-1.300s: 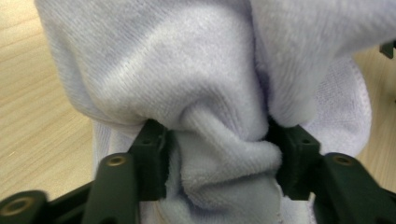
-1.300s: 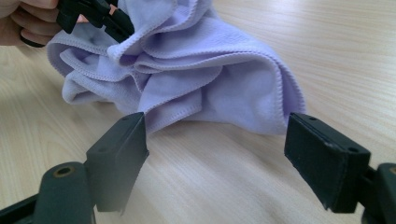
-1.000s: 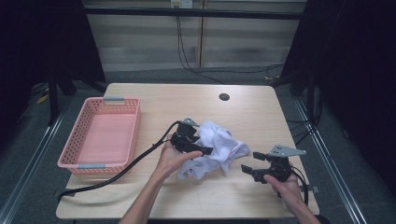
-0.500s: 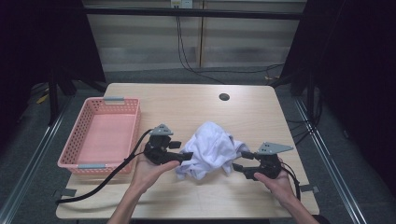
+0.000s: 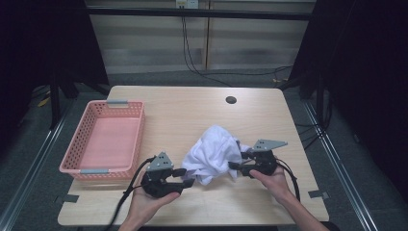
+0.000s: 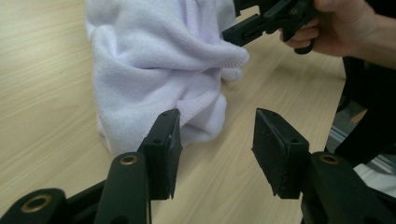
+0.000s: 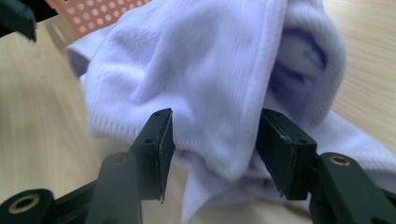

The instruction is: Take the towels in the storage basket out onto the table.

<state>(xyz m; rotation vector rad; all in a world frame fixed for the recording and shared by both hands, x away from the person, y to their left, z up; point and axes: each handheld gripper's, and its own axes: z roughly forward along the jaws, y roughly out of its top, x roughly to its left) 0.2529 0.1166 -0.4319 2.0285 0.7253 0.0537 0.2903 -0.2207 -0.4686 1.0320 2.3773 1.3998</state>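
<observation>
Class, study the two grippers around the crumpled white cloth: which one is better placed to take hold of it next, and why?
Probably the right gripper: its open jaws already straddle a fold of the crumpled white cloth. The left gripper is open too, but the cloth lies beside one jaw, with bare wooden table between them.

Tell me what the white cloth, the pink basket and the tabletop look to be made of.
White cloth: soft knit or fleece fabric, judging by its fuzzy nap, ribbing and stitched hem. Pink basket: likely moulded plastic, with perforated lattice walls. Tabletop: pale wood grain, possibly laminate, matte.
</observation>
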